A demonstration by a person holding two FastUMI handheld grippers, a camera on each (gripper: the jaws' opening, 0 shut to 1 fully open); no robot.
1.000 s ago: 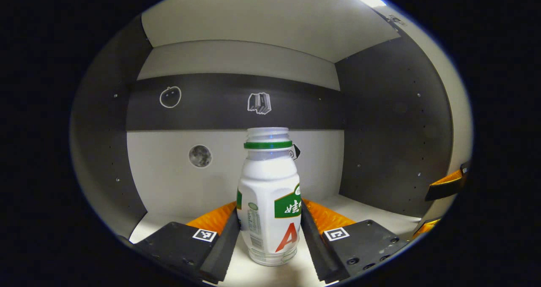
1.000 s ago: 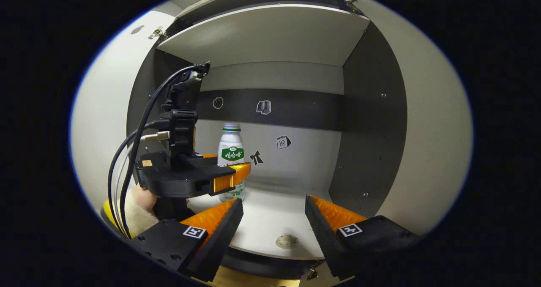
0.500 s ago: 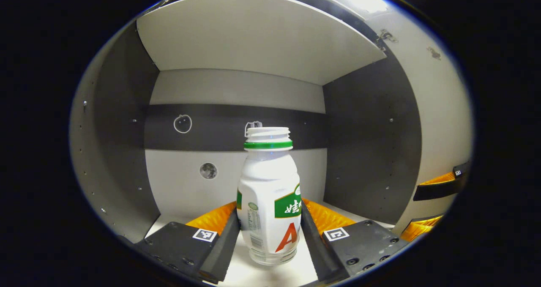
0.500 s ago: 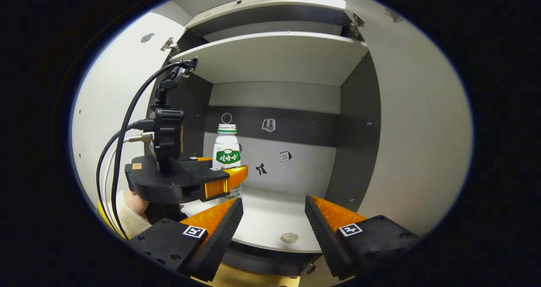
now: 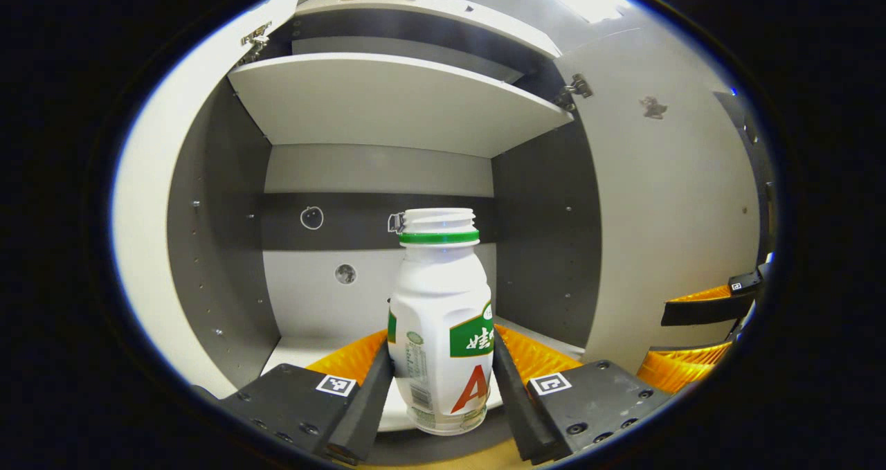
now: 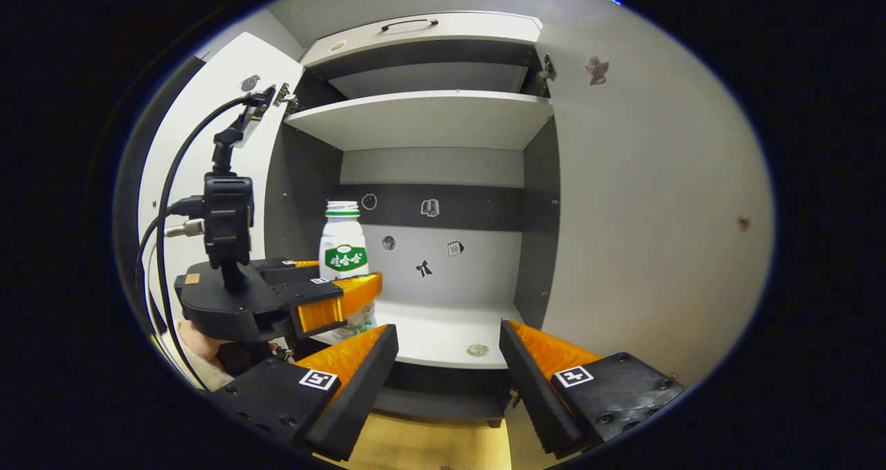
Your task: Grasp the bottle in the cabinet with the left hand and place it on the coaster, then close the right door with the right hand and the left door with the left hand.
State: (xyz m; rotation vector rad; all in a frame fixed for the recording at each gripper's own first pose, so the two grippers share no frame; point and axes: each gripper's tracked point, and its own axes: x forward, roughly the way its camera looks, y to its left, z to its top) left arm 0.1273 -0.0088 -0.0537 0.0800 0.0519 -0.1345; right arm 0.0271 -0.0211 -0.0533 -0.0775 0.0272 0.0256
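Before the cabinet (image 6: 429, 120), left gripper (image 5: 441, 373) jaws clamping upright bottle (image 5: 441, 331); right gripper (image 6: 448, 359) jaws wide, empty

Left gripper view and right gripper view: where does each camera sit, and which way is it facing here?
Left gripper view: rides the left tongs, facing into the open cabinet; own fingers clamp the bottle.
Right gripper view: rides the right tongs, facing the cabinet from farther out; own fingers apart, with the left tongs and a hand at left.
Shared: bottle, cabinet, shelf, right door.
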